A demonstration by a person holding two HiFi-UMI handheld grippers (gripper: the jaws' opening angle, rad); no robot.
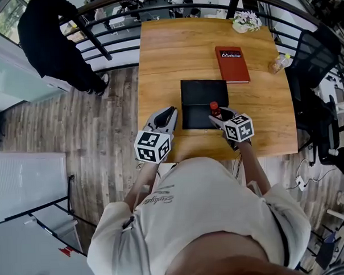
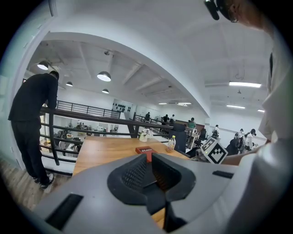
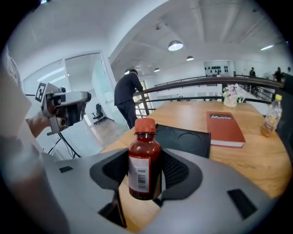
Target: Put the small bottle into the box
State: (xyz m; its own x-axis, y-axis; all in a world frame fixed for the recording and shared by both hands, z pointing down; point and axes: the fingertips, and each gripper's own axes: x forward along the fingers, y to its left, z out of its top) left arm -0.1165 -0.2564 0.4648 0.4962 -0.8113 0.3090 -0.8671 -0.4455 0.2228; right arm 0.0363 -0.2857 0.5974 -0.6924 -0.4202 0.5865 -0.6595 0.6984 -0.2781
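Carrying step, judged roughly half done. Small bottle [image 3: 144, 167] clamped by its labelled body in the right gripper [image 3: 145, 183], upright with the red cap on top and the base clear of the wood. In the head view, placed just at the near right corner of the box [image 1: 201, 93], close to the near edge of the table [image 1: 168, 54]. Box black, open and lying flat, with round recesses in its floor visible in the right gripper view.

Hold the squeeze firm without adding more; expect a smooth body, likely to slip if tilted. Carry forward, away from the near edge, to a spot above one round recess, upright all the way. Come in from above rather than from the side, to clear the box wall. Lower straight down to a seated base, then spread the jaws and lift straight up, to avoid dragging the bottle over with the pads.

Left gripper [image 2: 150, 176] empty, jaws a narrow gap apart with nothing between them, hovering near the near left corner of the box. Worth bracing against the left wall of the box, in case of a light, sliding box. No reason to stray toward the red book [image 1: 232, 63] beyond the box on the far right, or toward the clear bottle [image 1: 278, 63] at the right edge.
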